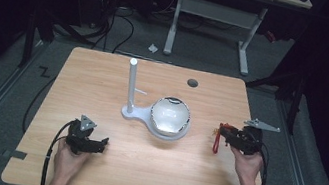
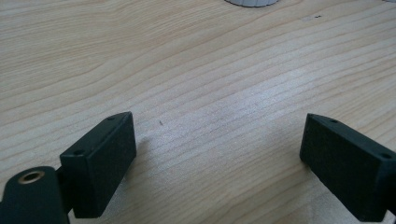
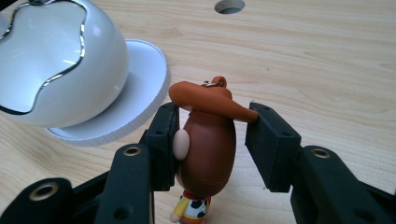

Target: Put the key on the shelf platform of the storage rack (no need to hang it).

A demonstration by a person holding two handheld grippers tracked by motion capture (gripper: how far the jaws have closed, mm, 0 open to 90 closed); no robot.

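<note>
My right gripper (image 1: 227,133) (image 3: 212,122) is shut on a small cowboy figure (image 3: 208,144) with a brown head, an orange-brown hat and a metal ring on top. The jaws press its head from both sides. In the high view a red strap (image 1: 216,141) hangs from it near the table's right edge. A glossy white globe (image 1: 170,115) (image 3: 56,60) rests on a white disc base (image 3: 140,79) just left of that gripper. My left gripper (image 1: 96,142) (image 2: 219,140) is open over bare wood at the front left, with nothing between its jaws.
A white upright pole (image 1: 131,84) rises from the stand's base (image 1: 133,114) at mid-table. A round cable hole (image 1: 192,82) (image 3: 229,5) lies behind the globe. The wooden table (image 1: 149,171) is bare in front. A desk frame and cables stand on the floor beyond.
</note>
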